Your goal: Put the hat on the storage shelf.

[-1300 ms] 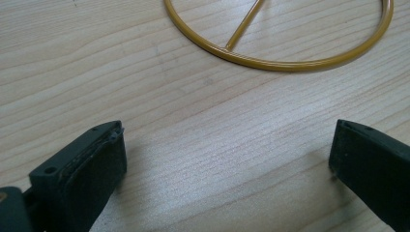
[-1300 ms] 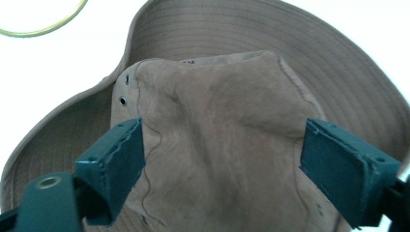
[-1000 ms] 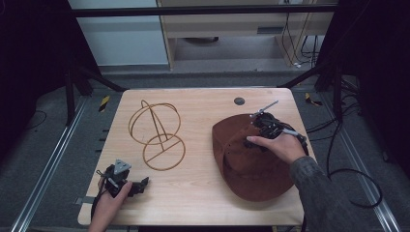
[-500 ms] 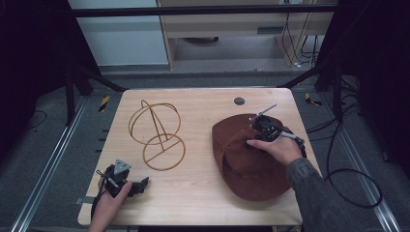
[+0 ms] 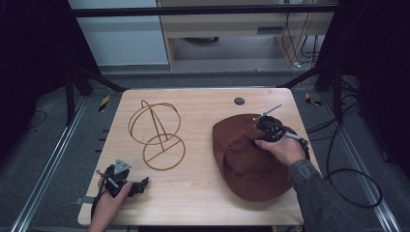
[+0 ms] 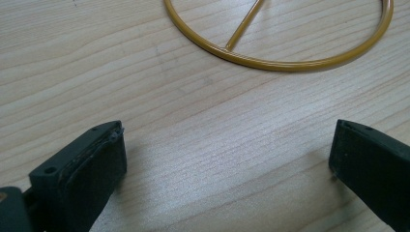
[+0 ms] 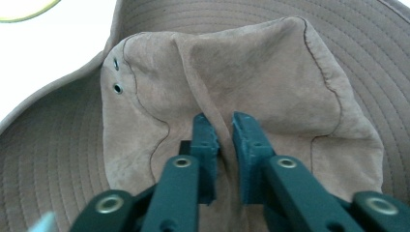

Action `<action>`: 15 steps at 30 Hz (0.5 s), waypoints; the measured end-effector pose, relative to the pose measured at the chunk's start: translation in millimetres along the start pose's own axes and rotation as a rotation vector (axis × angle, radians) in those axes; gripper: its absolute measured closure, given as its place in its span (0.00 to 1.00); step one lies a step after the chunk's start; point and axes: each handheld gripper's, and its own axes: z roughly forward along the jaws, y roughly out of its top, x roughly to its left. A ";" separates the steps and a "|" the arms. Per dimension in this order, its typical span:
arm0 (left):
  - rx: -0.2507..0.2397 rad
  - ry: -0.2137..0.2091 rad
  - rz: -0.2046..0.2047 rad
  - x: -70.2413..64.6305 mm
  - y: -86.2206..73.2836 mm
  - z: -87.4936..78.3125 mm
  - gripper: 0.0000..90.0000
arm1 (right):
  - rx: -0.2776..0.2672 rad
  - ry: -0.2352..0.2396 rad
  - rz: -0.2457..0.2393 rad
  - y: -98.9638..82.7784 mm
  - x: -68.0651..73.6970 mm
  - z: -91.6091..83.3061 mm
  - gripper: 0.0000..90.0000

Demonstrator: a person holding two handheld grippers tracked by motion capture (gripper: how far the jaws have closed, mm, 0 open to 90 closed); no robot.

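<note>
Right gripper (image 7: 221,126): jaws nearly closed, pinching a raised fold of cloth on the crown of the hat (image 7: 251,72); in the high view this gripper (image 5: 261,126) sits on the hat's far edge, hand behind it.

Left gripper (image 6: 227,154): jaws spread wide, nothing between them, low over bare tabletop (image 6: 183,116); in the high view it (image 5: 138,185) lies at the near left corner.

Hat (image 5: 246,162): brown, wide-brimmed, on the right half of the tabletop (image 5: 198,198).

Stand (image 5: 157,135): golden wire, ring base with hoops above, left of centre, apart from the hat; base ring (image 6: 290,60) ahead of the left jaws.
</note>
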 end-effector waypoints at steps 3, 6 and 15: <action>0.000 0.000 0.001 0.0 0.0 0.0 0.00 | -0.003 0.020 0.005 -2.7 -1.5 -1.7 0.98; 0.000 0.000 0.001 0.0 0.0 0.0 0.00 | -0.011 0.026 0.007 -3.6 -2.4 -3.1 0.99; 0.000 0.002 0.002 0.1 0.0 0.0 0.00 | -0.077 0.038 -0.021 -3.5 5.1 -21.0 0.99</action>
